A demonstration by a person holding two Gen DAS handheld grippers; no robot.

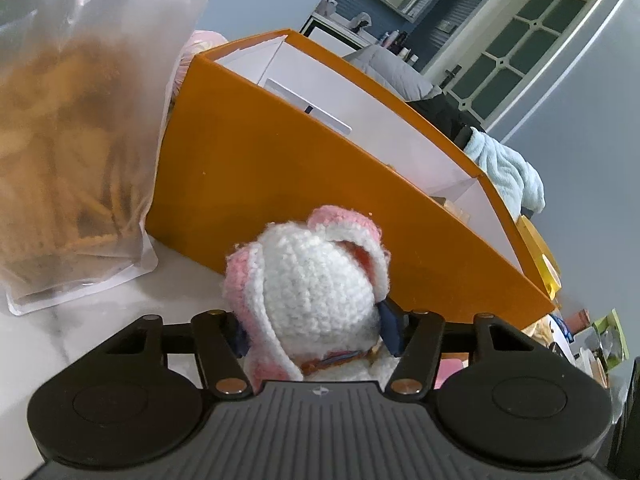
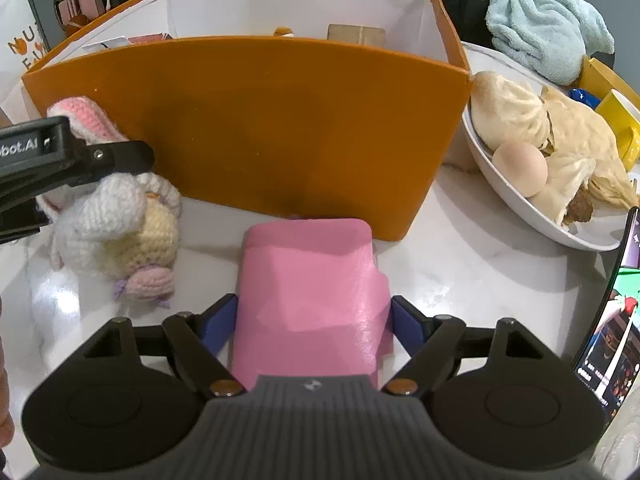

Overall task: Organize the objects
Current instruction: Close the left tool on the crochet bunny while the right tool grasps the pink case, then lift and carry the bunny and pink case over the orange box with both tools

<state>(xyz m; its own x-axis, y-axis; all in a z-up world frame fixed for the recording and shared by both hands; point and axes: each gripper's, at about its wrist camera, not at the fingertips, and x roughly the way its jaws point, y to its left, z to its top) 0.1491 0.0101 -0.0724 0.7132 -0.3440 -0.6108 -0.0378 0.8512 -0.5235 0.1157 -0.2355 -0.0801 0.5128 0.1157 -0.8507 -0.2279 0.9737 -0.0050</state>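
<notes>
An open orange box stands on the white marble table; it also fills the left wrist view. My left gripper is shut on a crocheted white and pink bunny, just in front of the box's near wall. In the right wrist view the bunny rests on the table at the left with the left gripper's finger on it. My right gripper is shut on a pink packet that lies flat in front of the box.
A frosted bag of brown snacks stands left of the box. A white bowl with buns and an egg sits to the right, a phone at the far right. A light blue towel lies behind. Small boxes lie inside the orange box.
</notes>
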